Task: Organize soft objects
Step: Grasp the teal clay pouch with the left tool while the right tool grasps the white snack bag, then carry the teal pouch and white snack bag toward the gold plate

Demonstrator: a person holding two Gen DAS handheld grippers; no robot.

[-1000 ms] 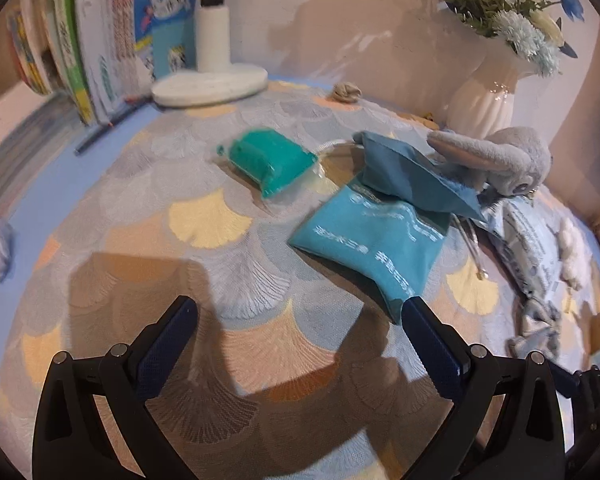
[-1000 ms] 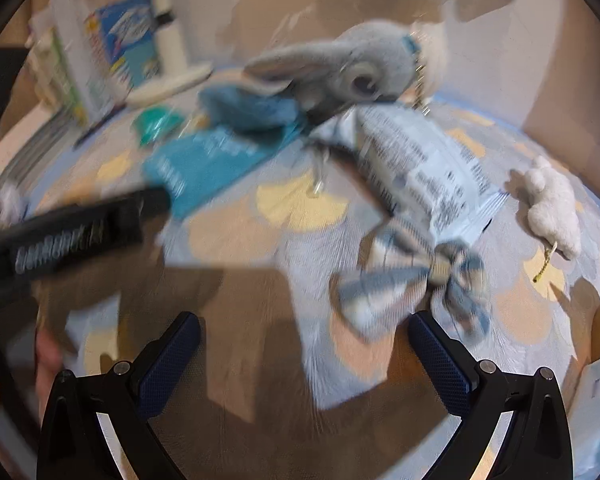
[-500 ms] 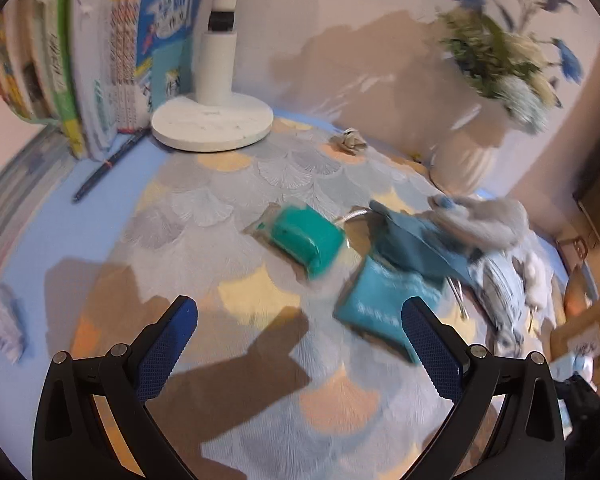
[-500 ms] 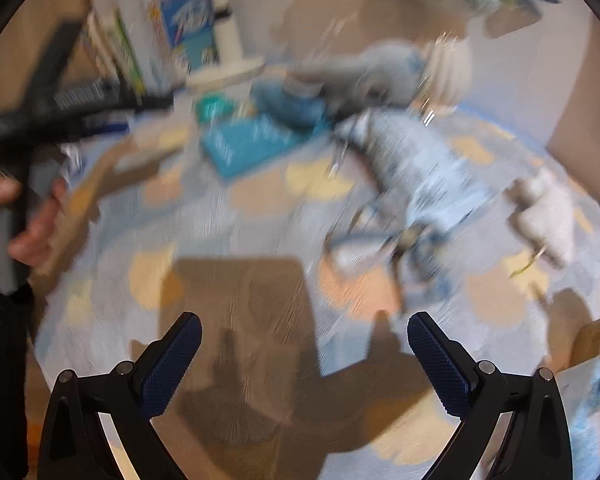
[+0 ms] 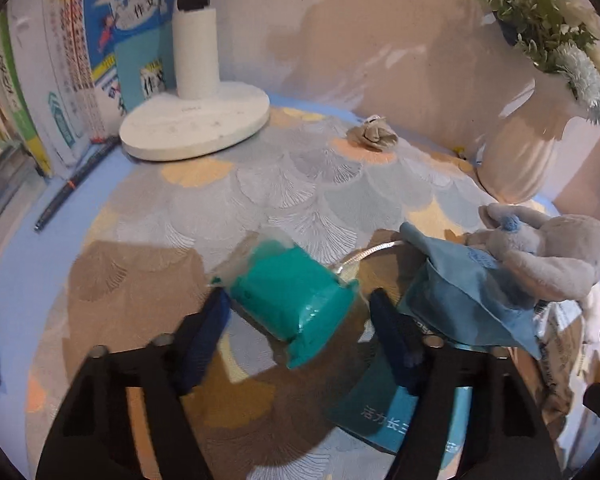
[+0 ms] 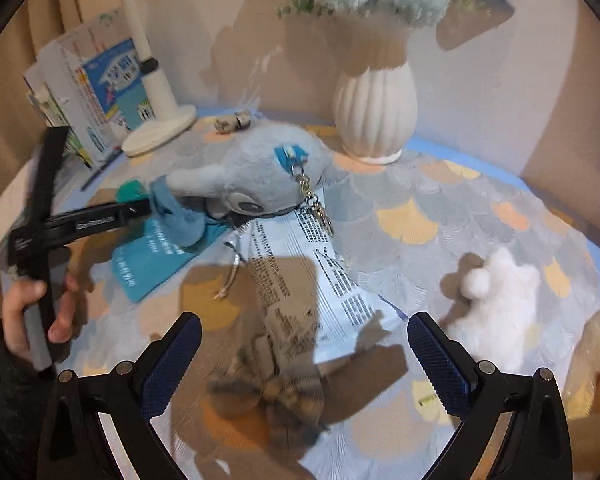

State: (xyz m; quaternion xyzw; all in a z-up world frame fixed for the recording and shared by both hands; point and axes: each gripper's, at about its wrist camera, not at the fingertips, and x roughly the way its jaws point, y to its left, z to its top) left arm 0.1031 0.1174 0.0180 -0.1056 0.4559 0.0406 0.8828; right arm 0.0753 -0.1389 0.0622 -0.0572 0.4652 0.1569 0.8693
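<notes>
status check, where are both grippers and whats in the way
Left gripper fingers just closing around green packet, contact unclear. Right gripper open, empty, above printed pouch. Blue pouch and grey plush crowd the packet's right side.

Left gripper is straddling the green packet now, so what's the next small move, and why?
Probably finish closing the left gripper on the green packet. Its jaws have just been closing, the packet lies between the pads, and small gaps still show on both sides, so no grip yet. The right gripper hangs open and empty.
</notes>
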